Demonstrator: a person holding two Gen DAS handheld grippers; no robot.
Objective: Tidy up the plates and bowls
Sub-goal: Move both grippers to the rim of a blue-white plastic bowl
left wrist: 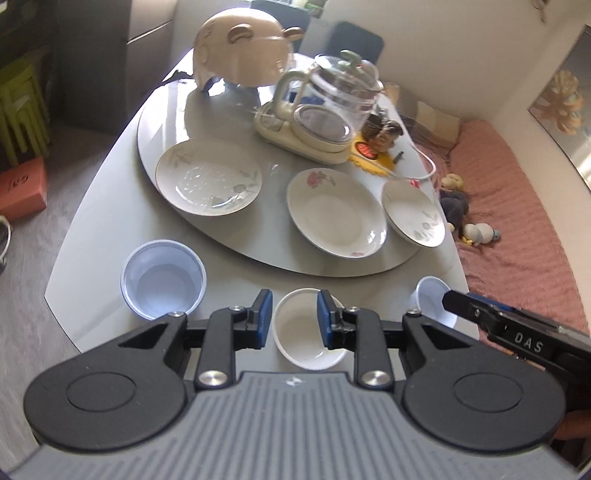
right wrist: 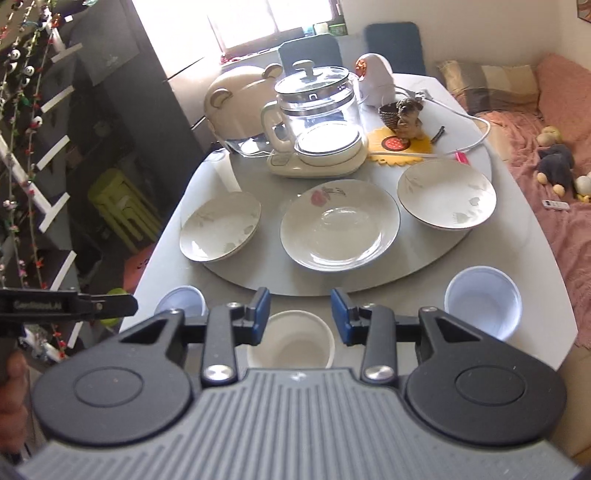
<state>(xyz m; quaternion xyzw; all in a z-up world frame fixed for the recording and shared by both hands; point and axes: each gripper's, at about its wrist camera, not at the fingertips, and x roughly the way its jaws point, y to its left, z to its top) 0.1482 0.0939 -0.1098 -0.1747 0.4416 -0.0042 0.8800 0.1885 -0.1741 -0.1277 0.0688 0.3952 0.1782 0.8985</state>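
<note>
Plates (right wrist: 340, 225) lie on the turntable (right wrist: 480, 254); bowls (right wrist: 291, 341) stand along the table's near edge. Glazed ware appears rigid, slippery, breakable: grip at the rim. Left gripper (left wrist: 294, 319) and right gripper (right wrist: 300, 317) hover part-open, holding nothing.

Daylight poured from the bright window (right wrist: 273, 22) behind the clear glass kettle on its cream base (right wrist: 317, 122), blowing the panes out to white. The kettle's base glared in the right wrist view, and the round grey glass turntable (right wrist: 258, 280) in front of the kettle carried pale reflections. Left of the kettle, the dark shelving (right wrist: 110, 110) sat in shadow. Both fisheye views bent the grey table's (left wrist: 92, 240) edges, and the frame borders were soft and blurred.
</note>
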